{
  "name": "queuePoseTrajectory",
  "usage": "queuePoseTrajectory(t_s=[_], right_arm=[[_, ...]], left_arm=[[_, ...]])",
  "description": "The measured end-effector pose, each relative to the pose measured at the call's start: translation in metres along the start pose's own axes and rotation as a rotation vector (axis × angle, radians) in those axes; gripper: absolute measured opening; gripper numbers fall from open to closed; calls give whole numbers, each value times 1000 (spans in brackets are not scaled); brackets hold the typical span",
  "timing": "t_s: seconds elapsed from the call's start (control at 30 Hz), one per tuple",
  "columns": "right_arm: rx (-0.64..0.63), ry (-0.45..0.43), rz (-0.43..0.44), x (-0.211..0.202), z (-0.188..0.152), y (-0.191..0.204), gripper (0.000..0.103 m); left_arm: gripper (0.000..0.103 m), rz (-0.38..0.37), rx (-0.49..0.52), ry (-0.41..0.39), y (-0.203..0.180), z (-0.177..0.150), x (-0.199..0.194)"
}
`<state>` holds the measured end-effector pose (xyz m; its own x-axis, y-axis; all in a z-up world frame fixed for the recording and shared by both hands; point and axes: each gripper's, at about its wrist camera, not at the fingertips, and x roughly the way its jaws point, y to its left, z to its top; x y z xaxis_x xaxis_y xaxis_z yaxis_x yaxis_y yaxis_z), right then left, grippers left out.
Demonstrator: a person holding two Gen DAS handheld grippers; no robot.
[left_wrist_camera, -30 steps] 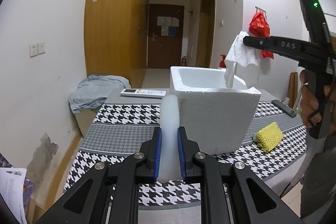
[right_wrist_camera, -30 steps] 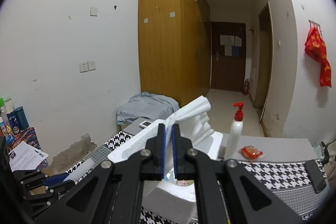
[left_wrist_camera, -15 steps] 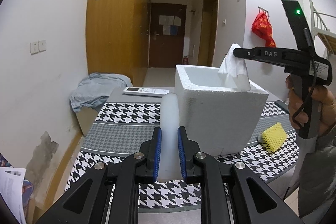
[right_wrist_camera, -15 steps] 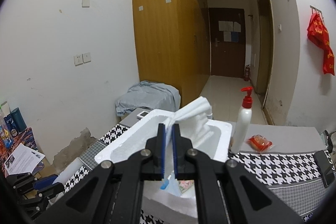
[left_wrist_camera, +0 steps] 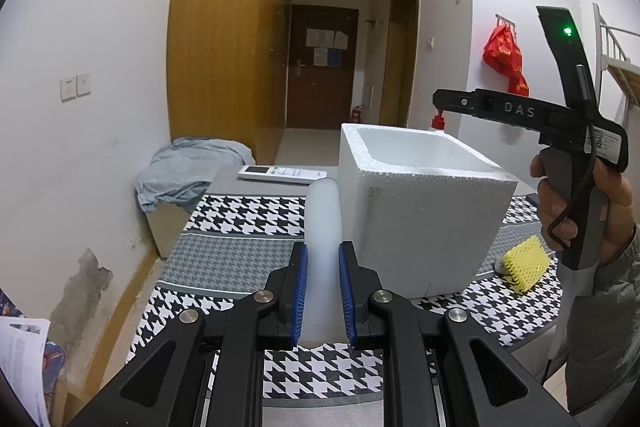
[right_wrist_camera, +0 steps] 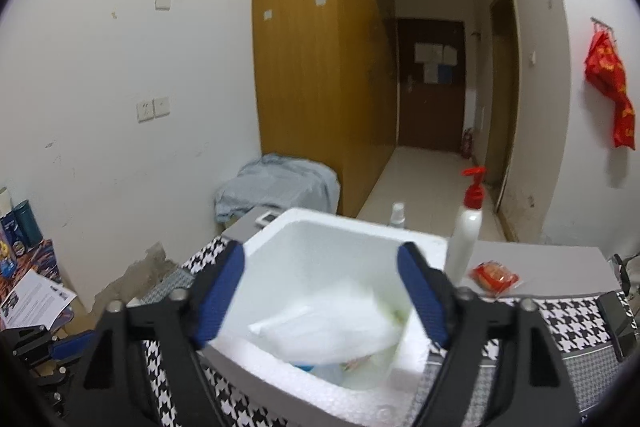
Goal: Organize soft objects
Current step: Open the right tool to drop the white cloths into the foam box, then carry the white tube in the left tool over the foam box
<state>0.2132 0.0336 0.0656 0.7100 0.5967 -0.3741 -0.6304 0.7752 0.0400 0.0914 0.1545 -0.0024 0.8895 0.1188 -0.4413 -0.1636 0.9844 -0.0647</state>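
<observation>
The right gripper [right_wrist_camera: 320, 291] stands with its blue-padded fingers [right_wrist_camera: 219, 291] spread wide, holding nothing, directly above the open top of the white foam box [right_wrist_camera: 424, 247]. A white tissue pack [right_wrist_camera: 328, 331], blurred in the right wrist view, sits between the spread fingers inside the box's cavity, apart from both pads. Beneath it at the bottom of the box lie other items, pale and partly blue, too indistinct to identify.

The left gripper [left_wrist_camera: 322, 287] is pressed onto a white translucent foam tube [left_wrist_camera: 322, 227], which runs forward between its blue pads toward the near left corner of the box; contact between tube and box cannot be determined.

The box rests on a table [left_wrist_camera: 240, 255] covered by a black-and-white houndstooth cloth. In the left wrist view its interior walls appear bare; its floor is hidden. A yellow mesh sponge [left_wrist_camera: 522, 263] lies on the cloth right of the box. A white pump bottle with red cap [right_wrist_camera: 466, 231] stands behind the box's far right corner, with a red packet [right_wrist_camera: 494, 277] just beside it. A white remote control [left_wrist_camera: 282, 174] lies at the table's far left.
</observation>
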Motion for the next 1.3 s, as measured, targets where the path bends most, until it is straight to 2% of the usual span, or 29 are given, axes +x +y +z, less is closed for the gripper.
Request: queuePoseTrajectory(t_s=[0.13,0.27,0.8,1.3], right_arm=[[5,3,48,-5,-2,0,92],[-8,-23,52,-12,-4,1,98],[-32,-53,36,-32,-4,-1,99],[-28,-71,16,-59,-15,-12,99]], left_arm=[[17,5,-5,-7,1,2,-2],[17,3,1,-11,-1,2,-5],[17,-8,28,-23,-8,9,-10],[17,-42,67,-44,-31,25,-7]])
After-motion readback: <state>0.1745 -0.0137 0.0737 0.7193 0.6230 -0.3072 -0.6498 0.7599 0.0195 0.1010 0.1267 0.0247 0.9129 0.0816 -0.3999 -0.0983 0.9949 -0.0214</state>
